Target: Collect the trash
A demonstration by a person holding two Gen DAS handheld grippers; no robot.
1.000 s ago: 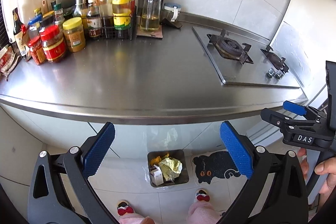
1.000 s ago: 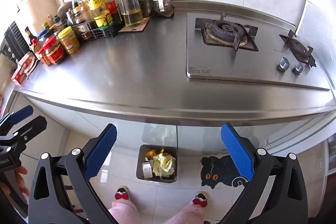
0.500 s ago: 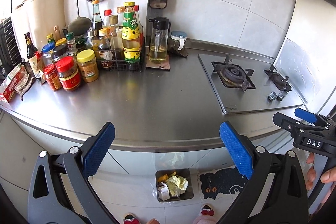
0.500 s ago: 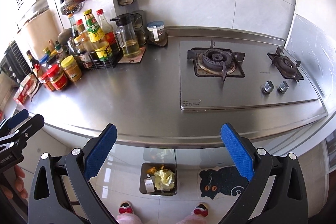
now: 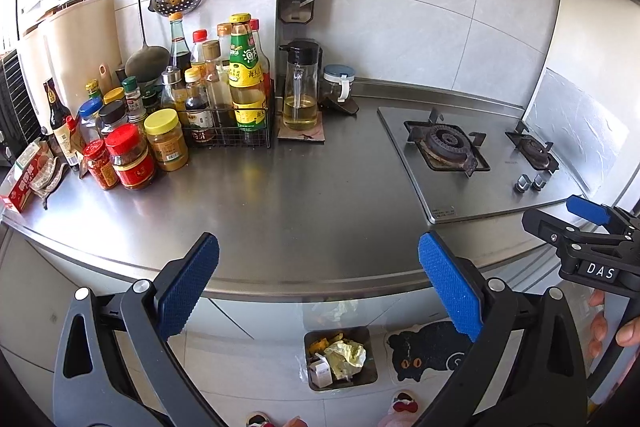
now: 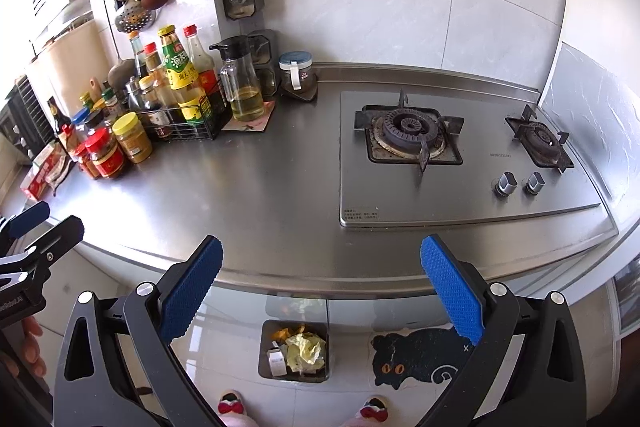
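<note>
A dark square trash bin (image 5: 370,373) (image 6: 264,355) stands on the floor below the counter's edge, holding crumpled yellow-green paper (image 5: 345,355) (image 6: 305,349), a small white carton and orange scraps. My left gripper (image 5: 318,285) hangs open over the counter's front edge, nothing between its blue pads. My right gripper (image 6: 322,285) is likewise open and holds nothing. Each gripper shows at the edge of the other's view: the right gripper (image 5: 588,231) held by a hand, the left gripper (image 6: 32,227) too. No loose trash shows on the steel counter (image 5: 288,195) (image 6: 256,187).
Jars and sauce bottles (image 5: 160,131) crowd the counter's left back, with an oil jug (image 5: 300,87) and wire rack. A two-burner gas hob (image 6: 452,155) fills the right. Utensils hang on the wall. A black cat mat (image 6: 416,355) lies on the floor by the person's slippers.
Both grippers have risen and tilted up from the bin: the counter and wall fill more of each view, and the bin sits smaller and lower. Both stay open.
</note>
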